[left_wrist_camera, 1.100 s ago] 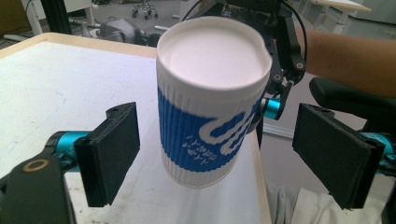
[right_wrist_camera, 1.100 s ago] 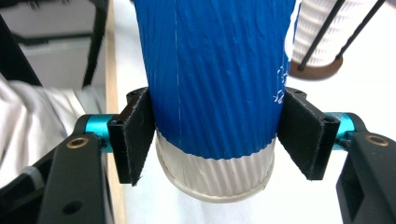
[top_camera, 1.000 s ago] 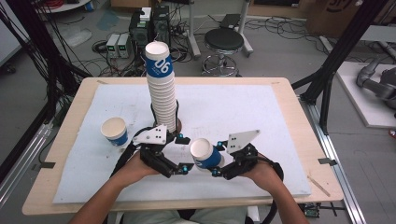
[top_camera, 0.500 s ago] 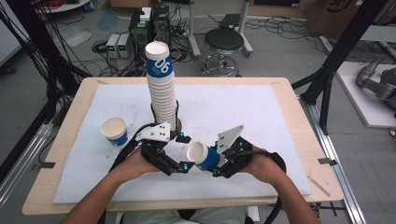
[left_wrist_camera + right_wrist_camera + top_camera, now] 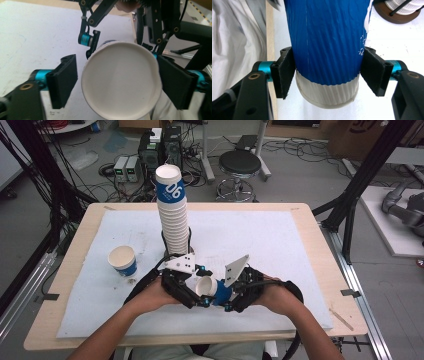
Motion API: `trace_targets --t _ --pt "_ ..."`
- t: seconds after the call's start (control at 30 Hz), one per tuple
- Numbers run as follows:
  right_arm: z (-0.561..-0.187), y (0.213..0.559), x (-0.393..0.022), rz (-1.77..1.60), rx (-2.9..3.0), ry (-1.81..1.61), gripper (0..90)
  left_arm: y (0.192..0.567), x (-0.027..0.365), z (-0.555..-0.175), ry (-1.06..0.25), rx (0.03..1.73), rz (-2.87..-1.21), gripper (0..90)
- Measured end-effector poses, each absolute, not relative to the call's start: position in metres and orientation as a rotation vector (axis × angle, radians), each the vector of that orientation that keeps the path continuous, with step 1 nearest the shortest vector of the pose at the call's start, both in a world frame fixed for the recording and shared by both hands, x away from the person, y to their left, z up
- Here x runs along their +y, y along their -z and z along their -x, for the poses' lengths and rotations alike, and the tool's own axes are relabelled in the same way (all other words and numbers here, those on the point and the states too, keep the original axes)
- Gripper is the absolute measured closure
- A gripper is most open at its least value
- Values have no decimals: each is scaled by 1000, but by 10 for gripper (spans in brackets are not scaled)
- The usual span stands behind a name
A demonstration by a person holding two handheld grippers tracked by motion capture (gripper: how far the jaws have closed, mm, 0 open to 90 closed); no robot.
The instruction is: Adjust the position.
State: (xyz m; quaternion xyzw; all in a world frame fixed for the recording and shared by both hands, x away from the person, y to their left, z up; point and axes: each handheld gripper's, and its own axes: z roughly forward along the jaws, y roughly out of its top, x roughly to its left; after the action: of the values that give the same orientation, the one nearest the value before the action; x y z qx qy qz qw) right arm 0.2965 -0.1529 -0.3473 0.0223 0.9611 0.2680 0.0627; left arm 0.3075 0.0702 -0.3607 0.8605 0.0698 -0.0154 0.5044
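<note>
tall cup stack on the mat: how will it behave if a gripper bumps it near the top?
The cup stack is tall on a narrow footing and leans slightly, so a high bump would probably tip it. It looks like nested paper cups, likely light, so little resistance. The cups may slide apart rather than fall as one. The loose cup nearby sits low and looks steadier.

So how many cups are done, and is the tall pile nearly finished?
One cup stands alone on the white mat, so that looks done. A second cup is in hand: the right tool clamps its blue wall while the left tool is open around its rim. The tall stack remains, so most is left.
</note>
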Motion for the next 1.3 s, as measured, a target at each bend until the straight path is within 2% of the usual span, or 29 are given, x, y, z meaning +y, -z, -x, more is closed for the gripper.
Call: trace_targets --t 0.07,0.23,0.5,1.0,1.3 --pt "-296 348 -152 -63 2899 -800 323 361 70 -308 49 152 -2081 280" --pt "-295 348 -153 -57 2905 -774 320 362 69 -306 31 129 -2088 296" --pt "-300 353 -164 -158 2901 -990 213 363 75 -308 46 133 -2026 293" --pt "-296 356 -207 -350 2639 -1520 201 369 95 -308 40 147 -1893 293" --pt "-292 373 -226 -489 2531 -1665 201 376 106 -310 -7 185 -1814 292"
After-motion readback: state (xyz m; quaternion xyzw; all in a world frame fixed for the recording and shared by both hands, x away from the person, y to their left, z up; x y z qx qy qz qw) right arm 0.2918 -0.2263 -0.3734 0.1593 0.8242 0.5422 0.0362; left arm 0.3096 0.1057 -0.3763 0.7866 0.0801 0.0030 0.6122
